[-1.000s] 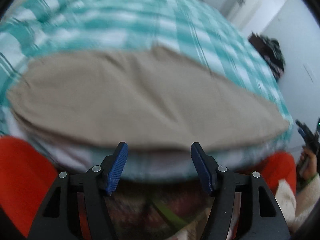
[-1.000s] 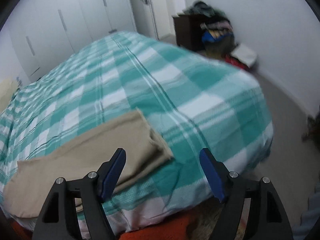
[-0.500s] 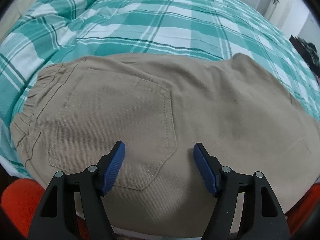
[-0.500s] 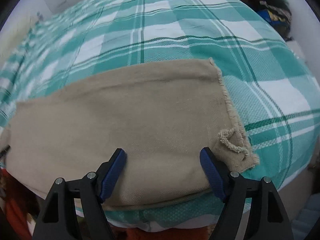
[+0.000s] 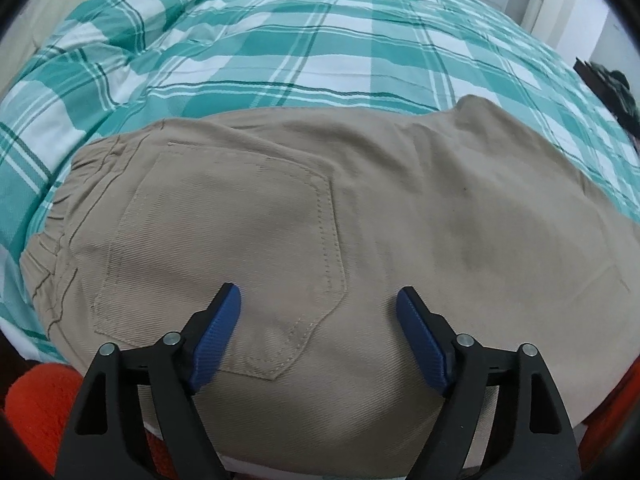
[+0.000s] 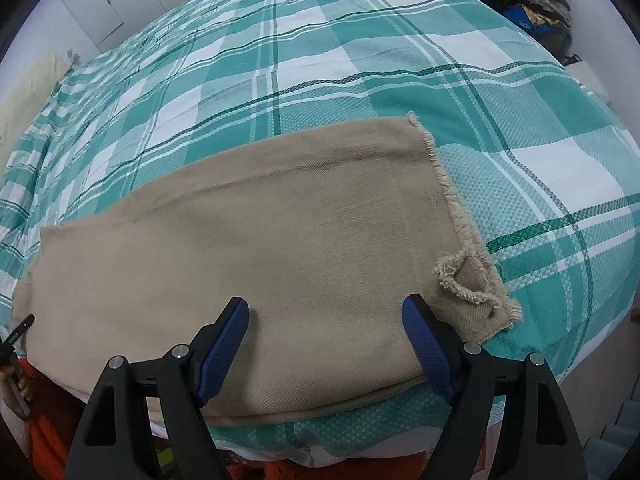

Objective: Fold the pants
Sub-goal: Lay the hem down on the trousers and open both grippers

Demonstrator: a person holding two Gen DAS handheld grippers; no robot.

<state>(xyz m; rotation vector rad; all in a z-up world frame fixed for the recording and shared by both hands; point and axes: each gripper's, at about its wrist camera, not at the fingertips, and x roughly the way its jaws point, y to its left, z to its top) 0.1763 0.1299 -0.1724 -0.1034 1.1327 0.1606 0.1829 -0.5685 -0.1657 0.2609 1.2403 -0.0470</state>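
Observation:
Beige pants (image 5: 360, 220) lie flat along the near edge of a bed, legs stacked, waistband at the left. In the left wrist view my left gripper (image 5: 320, 320) is open, hovering just above the back pocket (image 5: 240, 248) near the waistband (image 5: 56, 232). In the right wrist view the leg end of the pants (image 6: 260, 248) shows, with a frayed hem (image 6: 460, 216) and a curled corner (image 6: 468, 276). My right gripper (image 6: 326, 332) is open above the leg, just left of the hem. Neither holds anything.
The bed has a teal and white plaid cover (image 5: 320, 48) (image 6: 360, 52) stretching far behind the pants. An orange-red fabric (image 5: 36, 408) lies below the bed's near edge. A dark cabinet with piled clothes (image 6: 536, 4) stands at the right wall. White wardrobe doors (image 6: 104, 0) are behind.
Both grippers have come in over the bed and lowered close above the pants, the left over the pocket, the right over the leg near the hem. Both stay open.

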